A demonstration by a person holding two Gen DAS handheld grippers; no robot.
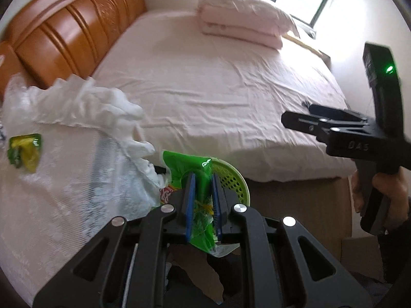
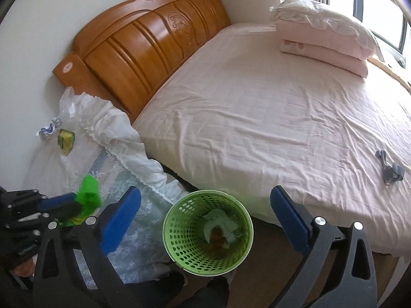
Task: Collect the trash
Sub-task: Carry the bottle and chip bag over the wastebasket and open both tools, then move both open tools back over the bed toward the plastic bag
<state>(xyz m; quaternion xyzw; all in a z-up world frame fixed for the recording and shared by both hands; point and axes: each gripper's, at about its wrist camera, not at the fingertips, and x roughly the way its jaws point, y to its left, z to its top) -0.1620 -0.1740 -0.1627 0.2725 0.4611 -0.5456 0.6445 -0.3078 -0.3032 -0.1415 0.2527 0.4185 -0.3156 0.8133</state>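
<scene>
**Carrying a green wrapper toward the perforated bin**

Clamped between the blue pads of the left gripper (image 1: 203, 192) is a crumpled green snack wrapper (image 1: 191, 172), pinched near its middle so that its long axis runs along the fingers, one end poking out past the tips and the other trailing back toward the handle. Just beyond those tips, slightly to their right and lower, sits the green perforated wastebasket (image 2: 208, 233); from the left wrist view only part of its rim shows behind the wrapper, so the load seems close to the opening, not yet squarely over it.

The right gripper (image 2: 205, 220) stands spread wide with nothing between its pads. Its fingers frame the basket's mouth from above, and pale crumpled trash already lies at the bottom.

Two more pieces wait on the lace-covered nightstand (image 2: 51, 159), ahead and to the left of both tools: a yellow-green packet (image 2: 65, 138) and a crumpled white-and-blue paper (image 2: 48, 128) just beside it, nearer the wall. A small grey object (image 2: 389, 168) lies on the pink bed sheet (image 2: 257, 115), ahead and to the right of the right tool.

The coming move turns on the short gap forward and rightward from the left tips to the basket mouth. The left hand is the loaded and nearer one for that drop; the empty right hand is free for the nightstand pieces.
</scene>
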